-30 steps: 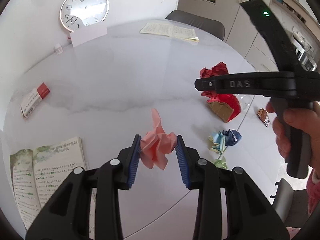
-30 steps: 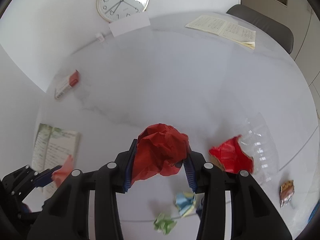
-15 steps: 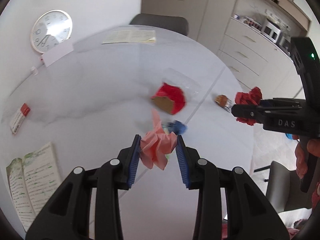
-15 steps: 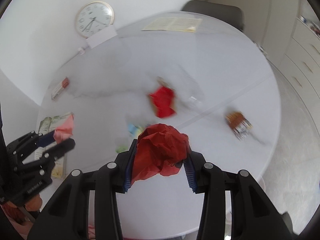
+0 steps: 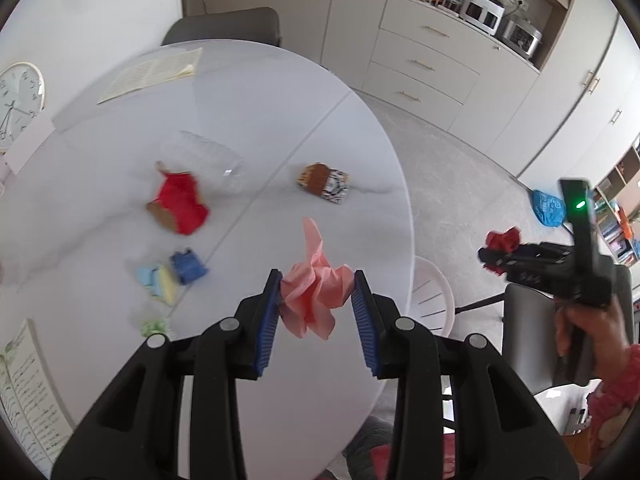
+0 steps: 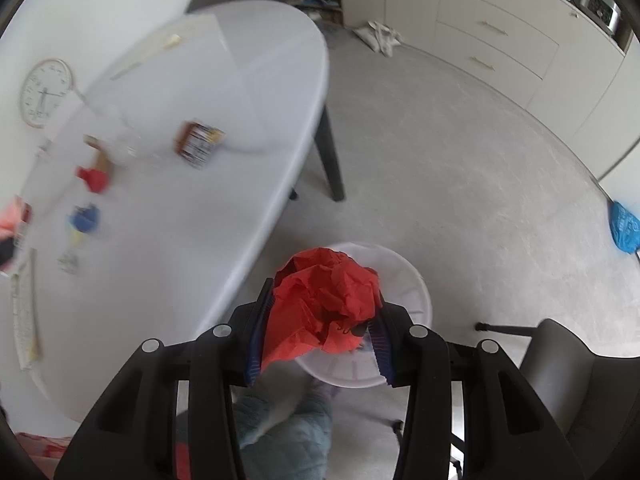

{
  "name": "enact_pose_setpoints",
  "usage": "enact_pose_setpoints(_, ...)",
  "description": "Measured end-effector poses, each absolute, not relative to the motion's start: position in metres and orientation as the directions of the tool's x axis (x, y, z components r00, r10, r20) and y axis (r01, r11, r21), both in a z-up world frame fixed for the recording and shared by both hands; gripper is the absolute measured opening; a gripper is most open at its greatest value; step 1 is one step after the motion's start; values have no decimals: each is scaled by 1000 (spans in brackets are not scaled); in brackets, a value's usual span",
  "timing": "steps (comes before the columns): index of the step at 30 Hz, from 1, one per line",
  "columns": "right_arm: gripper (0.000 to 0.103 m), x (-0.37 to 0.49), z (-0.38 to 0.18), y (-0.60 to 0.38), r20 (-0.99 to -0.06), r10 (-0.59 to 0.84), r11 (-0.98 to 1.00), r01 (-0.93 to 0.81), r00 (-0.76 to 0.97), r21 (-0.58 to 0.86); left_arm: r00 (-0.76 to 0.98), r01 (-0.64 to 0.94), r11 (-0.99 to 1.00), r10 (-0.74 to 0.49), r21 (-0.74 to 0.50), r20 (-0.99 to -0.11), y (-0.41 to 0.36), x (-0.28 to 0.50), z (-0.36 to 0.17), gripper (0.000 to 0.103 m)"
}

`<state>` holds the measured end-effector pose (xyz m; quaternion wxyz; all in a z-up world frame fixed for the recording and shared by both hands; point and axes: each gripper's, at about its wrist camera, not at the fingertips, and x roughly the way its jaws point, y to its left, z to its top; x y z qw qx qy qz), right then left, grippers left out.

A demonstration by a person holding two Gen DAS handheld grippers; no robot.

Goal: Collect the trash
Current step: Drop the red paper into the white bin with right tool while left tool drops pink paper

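Note:
My left gripper [image 5: 316, 304] is shut on a crumpled pink paper [image 5: 316, 296], held above the white table [image 5: 280, 80] near its right edge. My right gripper [image 6: 320, 320] is shut on a crumpled red paper [image 6: 324, 300], held off the table over a white bin [image 6: 404, 276] on the floor. The right gripper also shows in the left wrist view [image 5: 500, 256], past the table edge above the bin [image 5: 434, 300]. A red wrapper [image 5: 178, 204], a brown snack wrapper [image 5: 324, 182], blue and yellow paper [image 5: 172, 276] and a green scrap [image 5: 154, 326] lie on the table.
A clear plastic cup [image 5: 208, 160] lies by the red wrapper. Open books [image 5: 152, 74] sit at the far and near-left table edges. A grey chair [image 6: 580, 392] stands right of the bin. A blue bag [image 6: 624, 228] lies on the floor. Cabinets line the far wall.
Both grippers swung right, still holding their papers. The right gripper left the table and is now over the white bin; the left gripper moved toward the table's right edge.

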<state>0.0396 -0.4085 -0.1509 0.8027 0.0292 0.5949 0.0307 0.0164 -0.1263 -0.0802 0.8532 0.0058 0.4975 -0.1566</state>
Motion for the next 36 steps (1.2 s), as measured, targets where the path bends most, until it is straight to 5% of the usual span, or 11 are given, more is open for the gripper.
enact_pose_setpoints(6, 51, 41, -225, -444, -979, 110, 994, 0, 173, 112, 417, 324, 939, -251, -115, -873, -183, 19, -89, 35)
enact_pose_setpoints(9, 71, 43, -246, -452, -980, 149, 988, 4, 131, 151, 392, 354, 929, -255, -110, -884, -209, 18, -95, 35)
enact_pose_setpoints(15, 87, 40, -230, -469, -975, 149, 989, 3, 167, 151, 339, 417, 899, -291, -134, -895, -255, 19, -109, 35)
enact_pose_setpoints(20, 89, 41, -200, -486, -966, 132, 989, 31, 223, 142, 273, 447, 876, -327, -181, -905, -285, 20, -129, 37)
enact_pose_setpoints(22, 90, 41, -188, -489, -961, 133, 989, 30, 244, 144, 250, 451, 871, -335, -197, -909, -294, 21, -137, 43)
enact_pose_setpoints(26, 91, 41, -170, -480, -953, 131, 991, -10, 273, 134, 242, 439, 875, -332, -202, -912, -304, 19, -146, 80)
enact_pose_setpoints(29, 94, 42, -161, -472, -950, 119, 993, -45, 288, 111, 237, 435, 877, -330, -204, -914, -306, 15, -147, 90)
enact_pose_setpoints(36, 94, 43, -156, -452, -949, 123, 990, -98, 291, 99, 265, 389, 902, -305, -188, -915, -288, 13, -138, 91)
